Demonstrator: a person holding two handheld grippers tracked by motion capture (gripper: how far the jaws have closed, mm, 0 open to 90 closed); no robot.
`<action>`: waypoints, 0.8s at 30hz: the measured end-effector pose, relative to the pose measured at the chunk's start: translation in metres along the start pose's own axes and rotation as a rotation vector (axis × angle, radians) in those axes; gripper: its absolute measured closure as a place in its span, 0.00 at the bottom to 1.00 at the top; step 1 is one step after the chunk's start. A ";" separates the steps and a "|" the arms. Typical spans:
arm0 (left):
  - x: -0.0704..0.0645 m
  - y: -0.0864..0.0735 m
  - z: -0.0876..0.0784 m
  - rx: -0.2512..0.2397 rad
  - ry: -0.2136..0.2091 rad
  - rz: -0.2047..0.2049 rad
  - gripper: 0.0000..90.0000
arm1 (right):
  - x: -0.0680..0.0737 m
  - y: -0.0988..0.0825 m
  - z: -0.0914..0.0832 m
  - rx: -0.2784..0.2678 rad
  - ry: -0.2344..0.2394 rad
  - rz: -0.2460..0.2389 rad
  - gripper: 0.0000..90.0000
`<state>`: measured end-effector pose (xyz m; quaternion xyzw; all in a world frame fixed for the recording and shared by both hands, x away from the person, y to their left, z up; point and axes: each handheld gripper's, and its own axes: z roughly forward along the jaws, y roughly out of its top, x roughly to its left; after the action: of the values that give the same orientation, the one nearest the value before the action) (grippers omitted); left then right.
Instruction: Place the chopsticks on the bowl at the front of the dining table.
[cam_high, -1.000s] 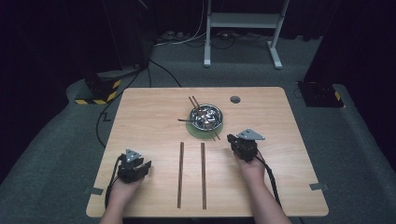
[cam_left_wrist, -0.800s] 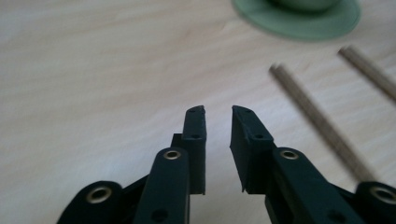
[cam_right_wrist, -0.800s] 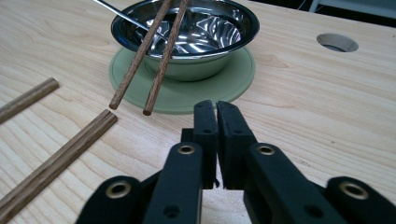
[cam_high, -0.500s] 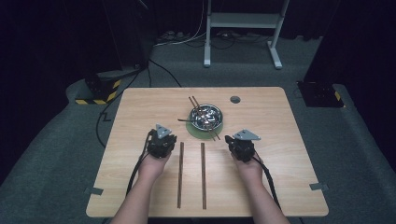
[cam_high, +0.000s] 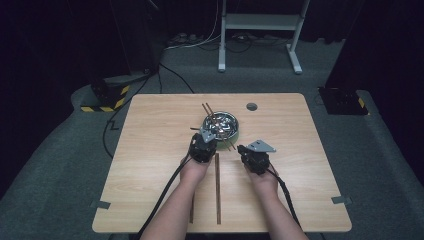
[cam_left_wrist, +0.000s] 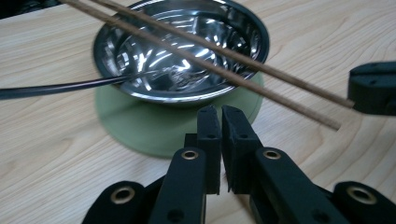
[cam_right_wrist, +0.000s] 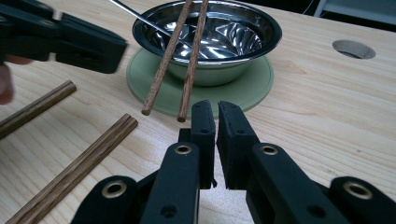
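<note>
From above, the left hand covers the near stick, and the bowl's (cam_high: 222, 125) contents are lost in glare. The steel bowl sits on a green mat (cam_left_wrist: 154, 126) on the desk (cam_high: 150, 130); two thin chopsticks (cam_left_wrist: 224, 56) lie across its rim. The left claw (cam_left_wrist: 220, 122) is just short of the mat, the right claw (cam_right_wrist: 215, 116) beside the chopstick tips. Both claws are closed on nothing. Two thick wooden sticks (cam_right_wrist: 79, 163) lie nearer than the bowl.
</note>
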<state>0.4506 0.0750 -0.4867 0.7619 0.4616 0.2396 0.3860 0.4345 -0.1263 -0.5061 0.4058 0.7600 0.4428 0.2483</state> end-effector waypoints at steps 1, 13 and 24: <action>-0.002 0.000 0.002 -0.004 0.000 -0.003 0.95 | 0.001 0.000 0.000 -0.001 -0.003 -0.005 0.94; -0.009 0.001 0.010 0.001 -0.022 -0.024 0.94 | 0.007 0.001 0.003 0.020 0.019 -0.020 0.94; -0.012 0.000 0.010 0.006 -0.034 -0.023 0.94 | 0.019 0.002 0.004 0.018 0.039 -0.074 0.92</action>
<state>0.4522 0.0609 -0.4927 0.7617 0.4646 0.2206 0.3942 0.4281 -0.1076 -0.5066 0.3708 0.7833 0.4341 0.2461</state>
